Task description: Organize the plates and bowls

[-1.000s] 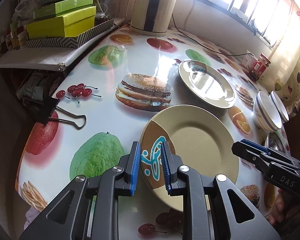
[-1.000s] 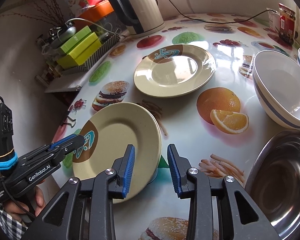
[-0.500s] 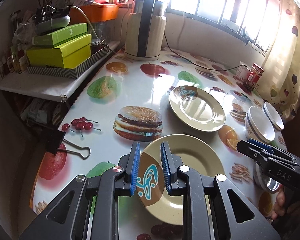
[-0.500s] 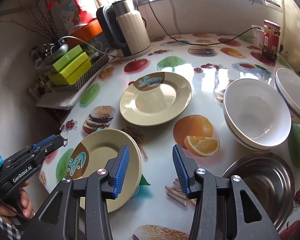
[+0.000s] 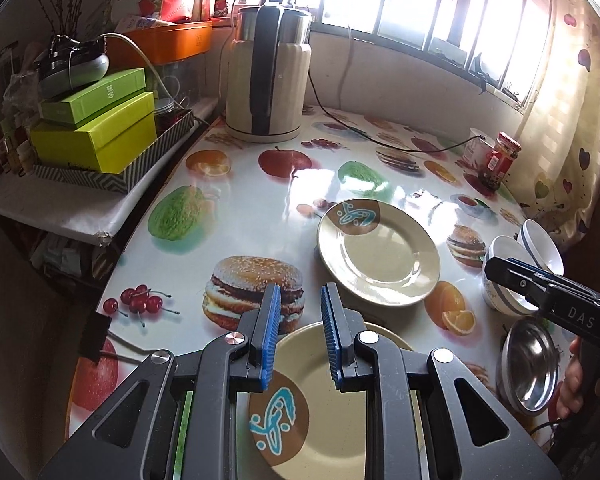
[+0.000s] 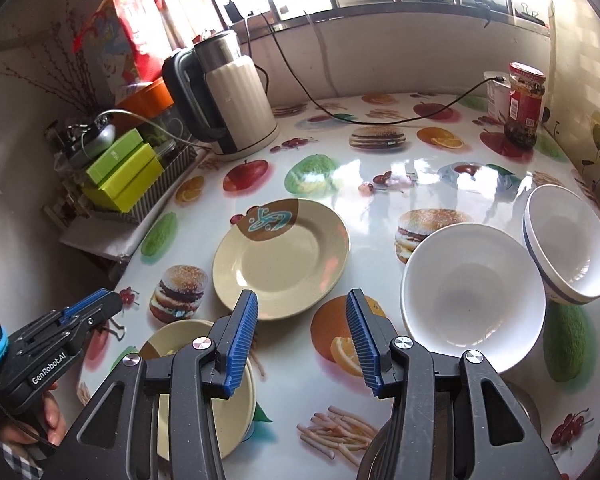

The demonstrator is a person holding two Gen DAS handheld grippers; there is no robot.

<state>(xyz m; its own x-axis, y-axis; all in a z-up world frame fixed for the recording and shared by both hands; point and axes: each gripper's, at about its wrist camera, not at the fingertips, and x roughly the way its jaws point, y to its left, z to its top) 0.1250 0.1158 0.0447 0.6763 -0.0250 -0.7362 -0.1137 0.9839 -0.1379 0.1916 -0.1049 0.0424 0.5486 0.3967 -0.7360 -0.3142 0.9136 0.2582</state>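
Left tool (image 5: 296,336) unclenched, nothing held, hovered over near plate (image 5: 320,412); far plate (image 5: 378,254) lay ahead-right; right tool (image 6: 302,338) also released

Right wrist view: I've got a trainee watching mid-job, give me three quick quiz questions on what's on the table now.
1. True or false: the two cream plates are stacked.
2. How many white bowls stand beside the far plate?
   A. one  B. two  C. three
3. Fill in: the right tongs are ____ and hold nothing.

Key
1. False. The near plate lies apart from the far plate, flat on the table.
2. B. A big white bowl and a blue-rimmed bowl leaning against it.
3. Open. The left tongs are open too, over the near plate.
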